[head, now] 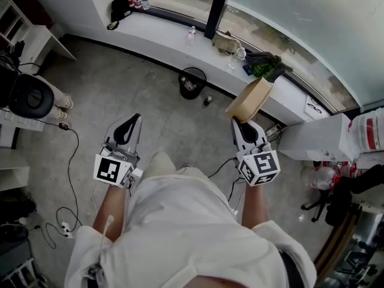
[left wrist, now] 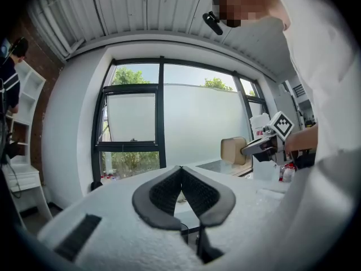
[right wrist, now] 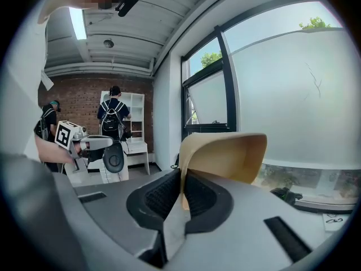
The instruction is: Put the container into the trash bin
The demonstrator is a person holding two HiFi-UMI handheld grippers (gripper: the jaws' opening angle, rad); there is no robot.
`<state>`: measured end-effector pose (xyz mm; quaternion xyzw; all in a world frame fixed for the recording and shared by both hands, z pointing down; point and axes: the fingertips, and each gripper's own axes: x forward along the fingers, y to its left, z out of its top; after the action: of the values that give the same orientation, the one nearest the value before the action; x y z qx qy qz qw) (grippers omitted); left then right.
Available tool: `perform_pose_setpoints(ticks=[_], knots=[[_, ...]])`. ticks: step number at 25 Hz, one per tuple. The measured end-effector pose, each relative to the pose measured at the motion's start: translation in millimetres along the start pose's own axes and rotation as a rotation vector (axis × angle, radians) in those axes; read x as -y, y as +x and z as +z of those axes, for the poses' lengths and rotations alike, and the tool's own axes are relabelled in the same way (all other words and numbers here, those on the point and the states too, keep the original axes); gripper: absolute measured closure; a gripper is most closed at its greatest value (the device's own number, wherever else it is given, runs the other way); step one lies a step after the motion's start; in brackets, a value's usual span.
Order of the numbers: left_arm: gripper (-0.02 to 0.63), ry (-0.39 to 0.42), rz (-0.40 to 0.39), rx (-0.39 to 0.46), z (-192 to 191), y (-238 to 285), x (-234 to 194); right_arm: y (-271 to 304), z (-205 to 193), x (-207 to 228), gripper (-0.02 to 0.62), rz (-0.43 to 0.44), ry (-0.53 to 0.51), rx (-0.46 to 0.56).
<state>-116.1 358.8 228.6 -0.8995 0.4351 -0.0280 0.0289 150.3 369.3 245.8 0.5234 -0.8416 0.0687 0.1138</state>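
Bright daylight enters through the window point(head: 300, 17); both gripper views bend and darken toward their corners.
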Motion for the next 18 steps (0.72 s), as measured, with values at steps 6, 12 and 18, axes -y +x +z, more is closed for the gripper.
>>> perform_pose_setpoints(ticks=[6, 12, 18], knots=[[0.591, -0.039, 0.031, -0.049, -26, 13, -19, 28, -16, 14, 0.571, 0.022, 0.057, -0.033], [0.591, -0.083, -0.024, -0.060, -49, 76, -51, 87, -18, 37, 0.571, -0.001, 0.071, -0.075], [0.591, -0.111, -0.069, -0.092, -65, 150, -126, 180, 15, 54, 0.571, -0.009, 0.018, -0.142]])
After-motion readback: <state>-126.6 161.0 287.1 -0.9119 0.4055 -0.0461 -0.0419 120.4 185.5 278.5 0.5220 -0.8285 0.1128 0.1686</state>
